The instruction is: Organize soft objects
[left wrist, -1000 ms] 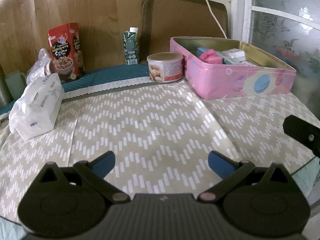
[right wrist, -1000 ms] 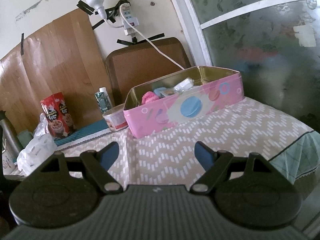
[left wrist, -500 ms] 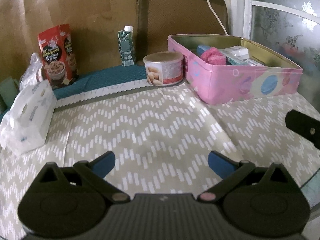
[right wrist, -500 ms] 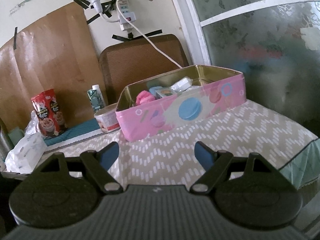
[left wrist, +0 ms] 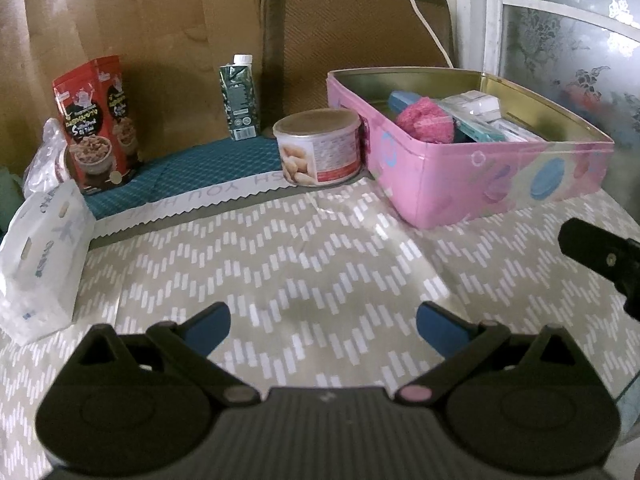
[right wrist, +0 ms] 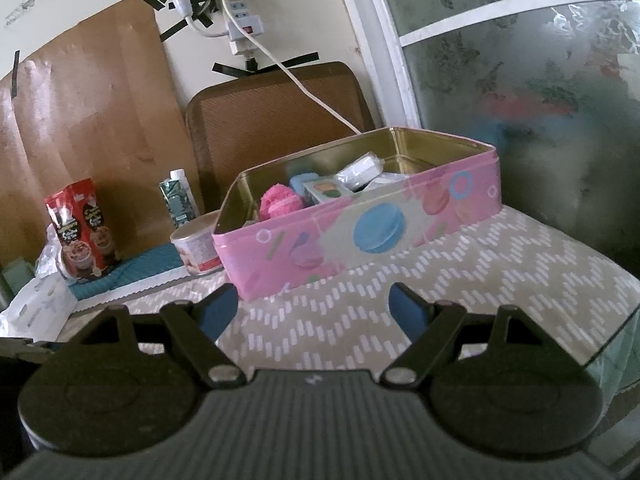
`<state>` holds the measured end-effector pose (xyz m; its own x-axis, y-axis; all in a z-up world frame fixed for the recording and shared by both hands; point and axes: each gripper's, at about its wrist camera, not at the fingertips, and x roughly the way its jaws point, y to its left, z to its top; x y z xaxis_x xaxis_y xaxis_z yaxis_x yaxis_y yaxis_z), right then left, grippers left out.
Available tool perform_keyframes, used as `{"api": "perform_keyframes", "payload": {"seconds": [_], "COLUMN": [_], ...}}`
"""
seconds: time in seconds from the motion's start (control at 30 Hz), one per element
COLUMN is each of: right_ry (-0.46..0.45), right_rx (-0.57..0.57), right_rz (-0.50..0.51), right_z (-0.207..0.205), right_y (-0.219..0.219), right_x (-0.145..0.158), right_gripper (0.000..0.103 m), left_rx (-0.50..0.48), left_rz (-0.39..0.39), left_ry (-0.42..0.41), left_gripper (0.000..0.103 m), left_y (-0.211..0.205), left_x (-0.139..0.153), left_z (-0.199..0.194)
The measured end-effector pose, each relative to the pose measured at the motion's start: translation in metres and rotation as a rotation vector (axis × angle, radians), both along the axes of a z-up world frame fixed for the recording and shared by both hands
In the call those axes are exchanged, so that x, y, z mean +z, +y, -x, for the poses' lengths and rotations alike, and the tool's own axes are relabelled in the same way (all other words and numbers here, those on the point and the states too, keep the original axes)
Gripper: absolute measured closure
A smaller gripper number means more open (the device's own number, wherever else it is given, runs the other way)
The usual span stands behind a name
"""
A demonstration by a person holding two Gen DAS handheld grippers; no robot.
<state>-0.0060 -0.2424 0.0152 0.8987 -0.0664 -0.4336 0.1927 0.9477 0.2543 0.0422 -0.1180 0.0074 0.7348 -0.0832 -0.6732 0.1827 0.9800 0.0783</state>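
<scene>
A pink tin box (left wrist: 472, 184) stands open at the back right of the table; it also shows in the right wrist view (right wrist: 360, 240). Inside lie a fluffy pink ball (left wrist: 426, 124) (right wrist: 278, 204), a blue item and several white packets. A white tissue pack (left wrist: 40, 256) (right wrist: 38, 310) lies at the table's left edge. My left gripper (left wrist: 322, 326) is open and empty above the patterned cloth. My right gripper (right wrist: 314, 308) is open and empty in front of the box; part of it shows in the left wrist view (left wrist: 600, 256).
A round snack can (left wrist: 318, 146) sits against the box's left end. A green drink carton (left wrist: 240, 98) and a red cereal pouch (left wrist: 98, 120) stand at the back on a teal mat. A brown chair back (left wrist: 356, 36) and wooden panel are behind. The table edge drops off right (right wrist: 612, 356).
Both grippers have shifted slightly; the left view has turned a little right, so the tissue pack sits nearer its left edge. Both grippers stay open and empty.
</scene>
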Motion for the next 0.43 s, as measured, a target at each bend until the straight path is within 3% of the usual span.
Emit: {"api": "perform_keyframes", "payload": {"seconds": [0.43], "right_ry": [0.001], "right_rx": [-0.003], "right_rz": [0.023], "right_z": [-0.0108], "right_y": [0.0033], "right_x": [0.0015], "right_gripper": [0.018], "left_rx": [-0.031], "left_rz": [0.021], "left_ry": [-0.042], "left_gripper": [0.000], "left_y": [-0.0012], "left_x": [0.0061], "left_z": [-0.0094]}}
